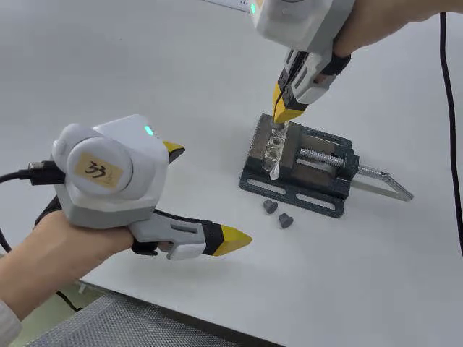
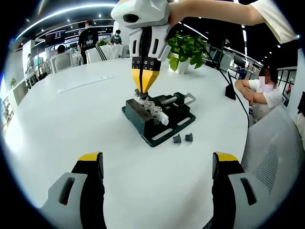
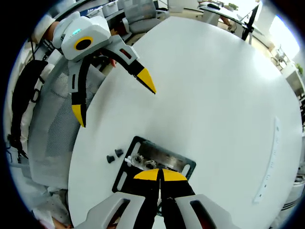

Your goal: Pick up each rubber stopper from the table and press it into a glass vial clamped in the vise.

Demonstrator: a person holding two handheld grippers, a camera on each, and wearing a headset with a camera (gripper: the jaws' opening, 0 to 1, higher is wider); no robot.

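Holds right claw (image 1: 281, 116) pressed together atop a vial (image 1: 275, 148) in the vise (image 1: 329, 170), left claw (image 1: 208, 194) spread wide above counter (image 1: 145, 58), two stoppers (image 1: 270, 206) just beside vise.

The counter (image 1: 108, 65) is a broad white round top, smooth and mostly bare. A dark grey vise (image 1: 329, 170) sits flat on it toward the right in the head view, its slotted base plate resting on the surface and its screw handle (image 1: 387, 182) reaching out to the right, low over the top. Just in front of the base, two small dark rubber stoppers (image 1: 270, 206) (image 1: 286, 220) stand close together, apart from the vise. A black cable (image 1: 450, 108) trails along the counter's right side. On the far side, well apart from the vise, lies a thin white strip (image 2: 86, 83).
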